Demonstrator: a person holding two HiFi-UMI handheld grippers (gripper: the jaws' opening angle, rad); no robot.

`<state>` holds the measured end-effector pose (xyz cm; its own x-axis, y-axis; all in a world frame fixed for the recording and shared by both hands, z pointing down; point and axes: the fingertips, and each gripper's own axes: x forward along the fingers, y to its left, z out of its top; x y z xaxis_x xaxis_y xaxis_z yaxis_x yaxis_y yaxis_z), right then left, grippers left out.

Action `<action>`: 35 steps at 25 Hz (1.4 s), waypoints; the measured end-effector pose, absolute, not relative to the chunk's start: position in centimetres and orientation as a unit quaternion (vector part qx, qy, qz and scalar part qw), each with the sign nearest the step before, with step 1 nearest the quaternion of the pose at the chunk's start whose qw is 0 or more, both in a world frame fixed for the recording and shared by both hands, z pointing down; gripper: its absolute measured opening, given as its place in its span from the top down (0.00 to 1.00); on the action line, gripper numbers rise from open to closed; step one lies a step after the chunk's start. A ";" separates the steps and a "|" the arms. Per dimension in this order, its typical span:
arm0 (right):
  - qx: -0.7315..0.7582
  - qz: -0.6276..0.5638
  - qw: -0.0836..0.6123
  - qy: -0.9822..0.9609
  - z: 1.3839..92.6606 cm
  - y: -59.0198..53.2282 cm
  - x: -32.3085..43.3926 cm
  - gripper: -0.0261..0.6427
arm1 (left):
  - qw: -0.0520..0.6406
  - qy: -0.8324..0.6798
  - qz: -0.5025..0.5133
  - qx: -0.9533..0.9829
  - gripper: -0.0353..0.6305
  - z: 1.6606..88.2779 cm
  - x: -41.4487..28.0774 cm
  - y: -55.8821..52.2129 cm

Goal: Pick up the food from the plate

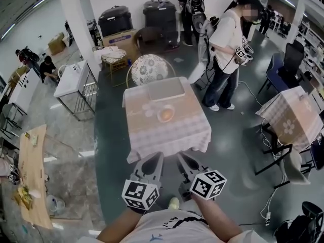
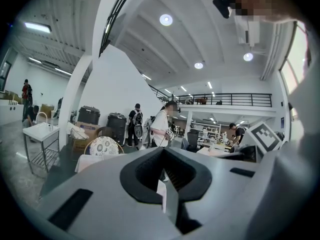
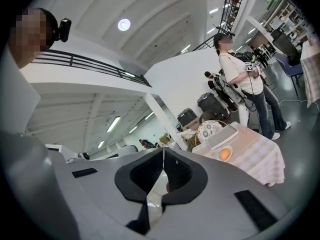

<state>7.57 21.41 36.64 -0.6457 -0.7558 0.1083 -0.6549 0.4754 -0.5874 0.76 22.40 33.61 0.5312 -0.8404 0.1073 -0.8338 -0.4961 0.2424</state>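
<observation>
An orange piece of food lies on a small white plate on a table with a checked cloth. In the right gripper view the food sits far off on that table. Both grippers hang close to my body, short of the table's near edge. My left gripper has its jaws together with nothing in them, and in its own view the tips meet. My right gripper is shut and empty, its tips touching. The left gripper view does not show the plate.
A grey tray lies behind the plate. A chair with a patterned back stands at the table's far side. A person stands to the right of the table. Another clothed table and a wooden bench flank the floor.
</observation>
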 end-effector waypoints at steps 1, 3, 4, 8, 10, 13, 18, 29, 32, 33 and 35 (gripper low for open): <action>-0.411 -0.307 0.083 0.854 36.8 21.3 7.8 0.94 | 0.133 -0.485 -0.011 0.864 0.94 33.7 0.9 22.3; -0.410 -0.312 0.084 0.853 37.0 21.2 8.3 0.94 | 0.132 -0.488 -0.007 0.863 0.94 33.7 1.3 22.3; -0.409 -0.313 0.084 0.853 37.1 21.1 8.5 0.94 | 0.130 -0.489 -0.006 0.863 0.94 33.8 1.5 22.2; -0.406 -0.319 0.086 0.852 37.4 20.7 8.6 0.94 | 0.124 -0.492 0.001 0.862 0.94 33.9 1.7 21.9; -0.404 -0.321 0.087 0.852 37.5 20.3 8.4 0.94 | 0.120 -0.493 0.003 0.862 0.94 34.0 1.5 21.6; -0.403 -0.326 0.085 0.851 37.9 19.8 8.2 0.94 | 0.115 -0.495 0.013 0.861 0.94 34.5 1.5 20.9; -0.405 -0.332 0.076 0.849 38.9 18.2 7.4 0.94 | 0.108 -0.493 0.016 0.863 0.94 35.4 0.9 19.3; -0.415 -0.378 0.094 0.822 41.5 9.5 4.4 0.94 | 0.105 -0.470 0.016 0.876 0.94 37.5 -2.0 10.5; -0.425 -0.383 0.088 0.816 42.3 6.5 3.6 0.94 | 0.107 -0.461 0.019 0.880 0.94 38.1 -2.8 7.3; -0.430 -0.386 0.087 0.812 42.6 5.7 3.4 0.94 | 0.109 -0.457 0.019 0.882 0.94 38.3 -3.0 6.4; -0.439 -0.394 0.087 0.803 43.3 4.1 3.1 0.94 | 0.114 -0.448 0.020 0.887 0.94 38.9 -3.3 4.8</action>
